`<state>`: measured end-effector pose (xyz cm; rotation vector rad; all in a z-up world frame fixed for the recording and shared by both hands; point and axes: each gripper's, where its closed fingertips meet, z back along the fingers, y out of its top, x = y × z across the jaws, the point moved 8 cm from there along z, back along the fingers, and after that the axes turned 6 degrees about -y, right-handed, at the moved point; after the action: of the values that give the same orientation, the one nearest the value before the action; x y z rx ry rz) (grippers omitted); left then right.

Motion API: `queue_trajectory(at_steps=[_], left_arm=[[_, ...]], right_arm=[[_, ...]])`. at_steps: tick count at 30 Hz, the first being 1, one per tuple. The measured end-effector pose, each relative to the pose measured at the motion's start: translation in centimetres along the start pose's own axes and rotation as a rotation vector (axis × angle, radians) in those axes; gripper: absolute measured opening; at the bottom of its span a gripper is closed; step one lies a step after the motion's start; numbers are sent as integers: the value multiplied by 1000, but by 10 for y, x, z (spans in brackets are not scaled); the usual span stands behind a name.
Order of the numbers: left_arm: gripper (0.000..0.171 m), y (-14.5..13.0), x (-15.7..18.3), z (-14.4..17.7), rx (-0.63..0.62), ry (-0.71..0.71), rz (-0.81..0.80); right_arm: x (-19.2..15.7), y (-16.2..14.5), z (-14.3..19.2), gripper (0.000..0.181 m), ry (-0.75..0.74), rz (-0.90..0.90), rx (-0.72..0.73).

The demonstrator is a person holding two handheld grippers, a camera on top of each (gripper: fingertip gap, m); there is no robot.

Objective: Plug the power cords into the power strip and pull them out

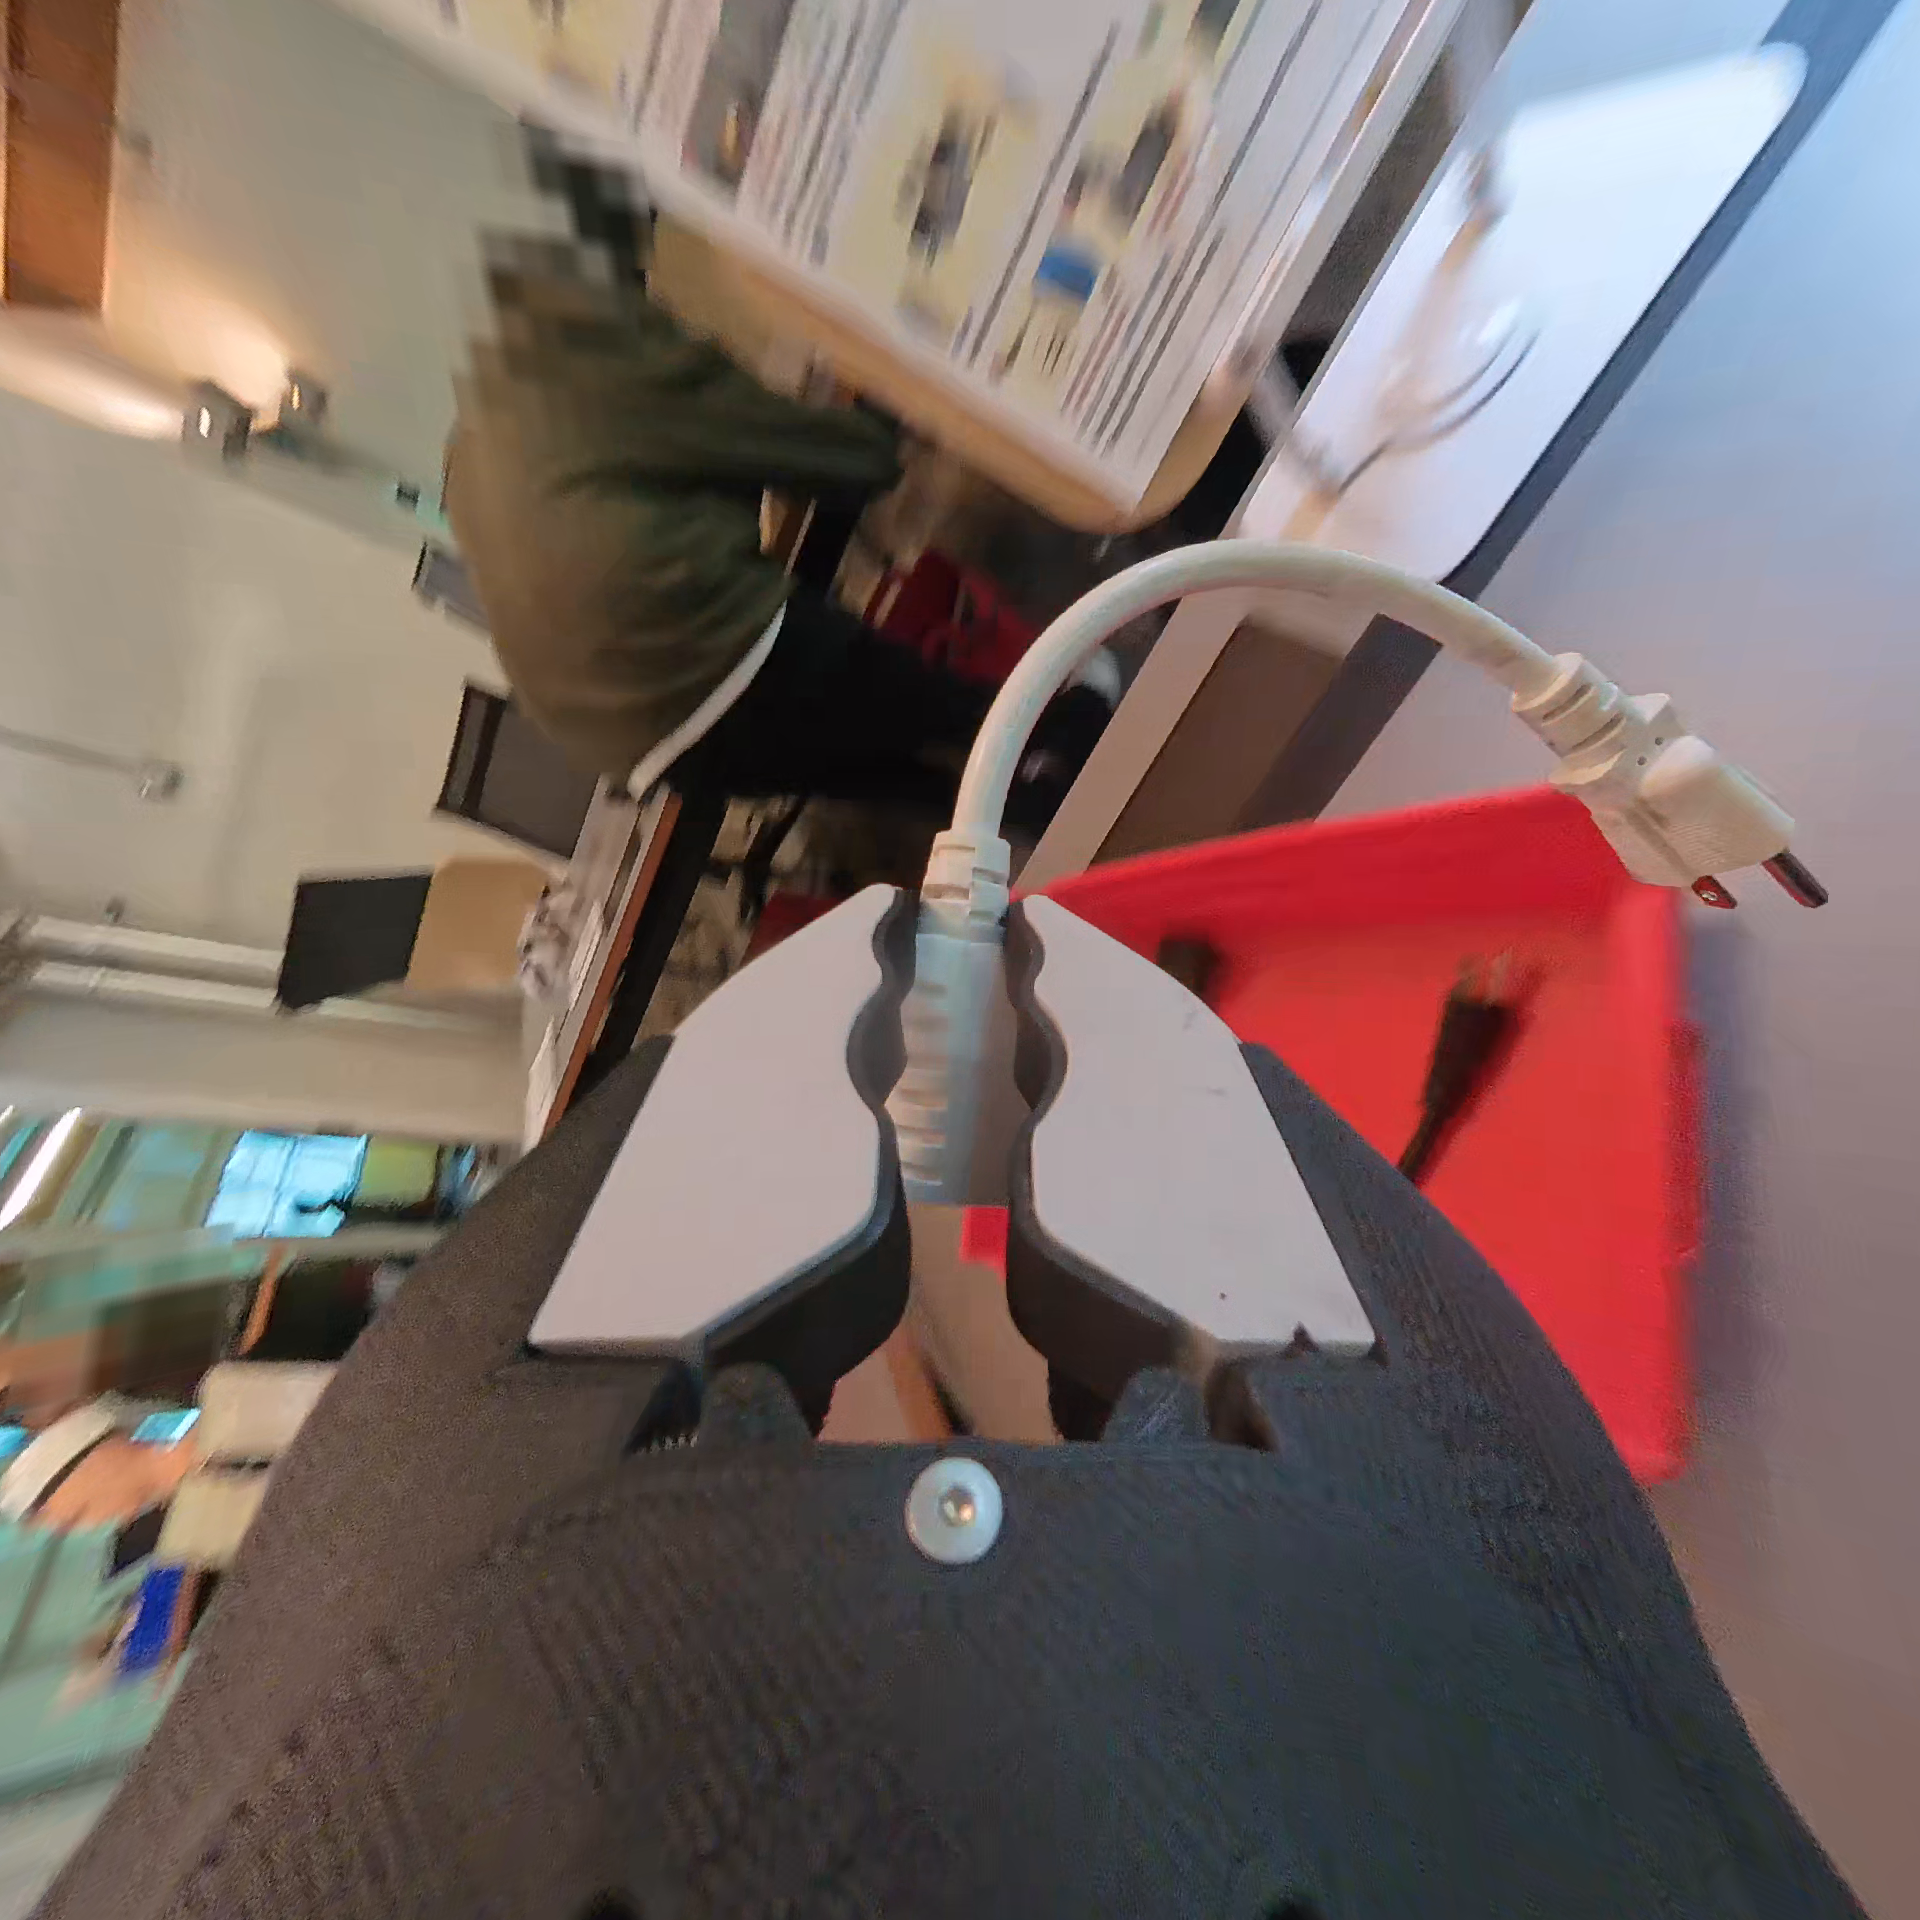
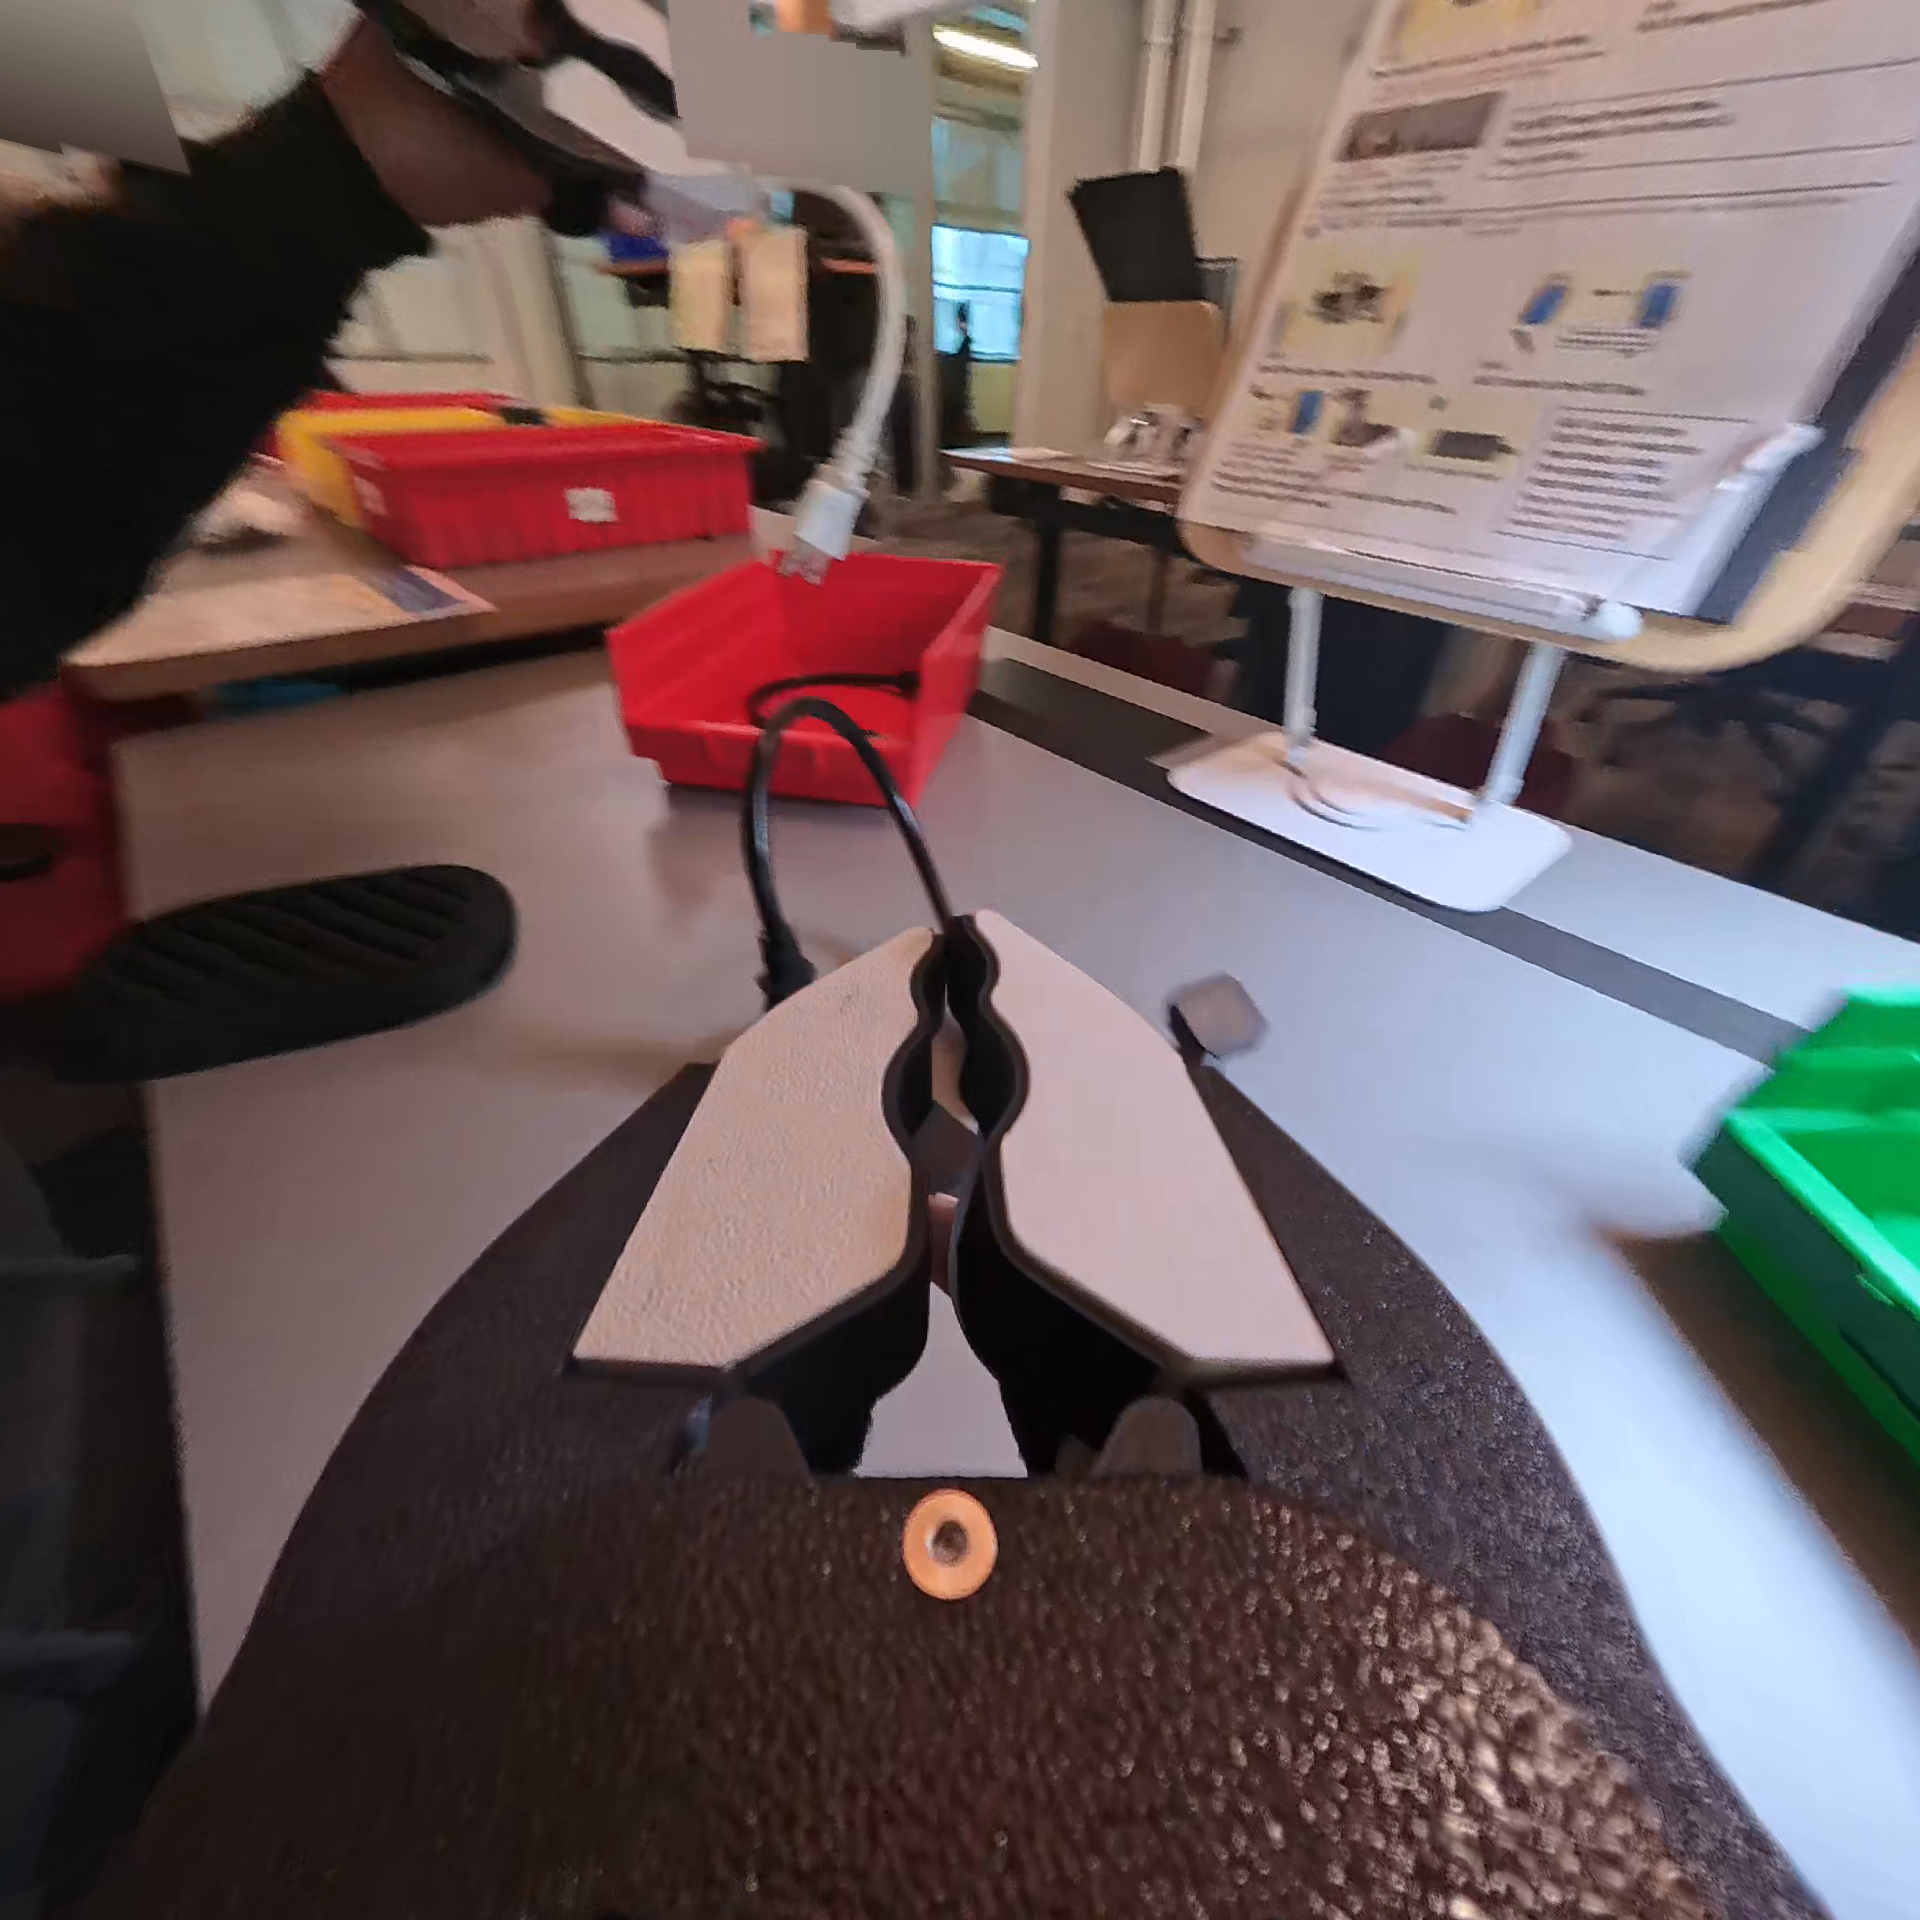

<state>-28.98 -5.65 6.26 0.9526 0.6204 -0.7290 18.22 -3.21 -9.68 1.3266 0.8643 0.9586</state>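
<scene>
Left gripper fingers clamp white cord, plug dangling above red bin; right gripper pinches black cord over counter; likely drop-off after unplugging, no strip visible.

Grey table with a dark strip running along its far side. Resting directly on it: a red bin toward the far end, holding a black cord; the white base of a poster stand beyond the dark strip; a green bin at the right edge; a black ribbed oval pad at the left; a small grey block near the middle.
</scene>
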Motion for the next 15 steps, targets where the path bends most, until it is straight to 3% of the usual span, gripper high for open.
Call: queue_trajectory(at_steps=[3,6,10,15], left_arm=[[17,38,24,13,201,-97,22],[16,70,49,20,381,-204,40],[17,101,78,20,499,-281,21],[16,125,113,11,617,-406,-1]], right_arm=[[-8,14,-28,2,159,8,-9],[-14,28,-54,33,298,51,-46],[-18,43,-78,55,446,27,-155],[-26,40,-92,56,546,-10,-178]])
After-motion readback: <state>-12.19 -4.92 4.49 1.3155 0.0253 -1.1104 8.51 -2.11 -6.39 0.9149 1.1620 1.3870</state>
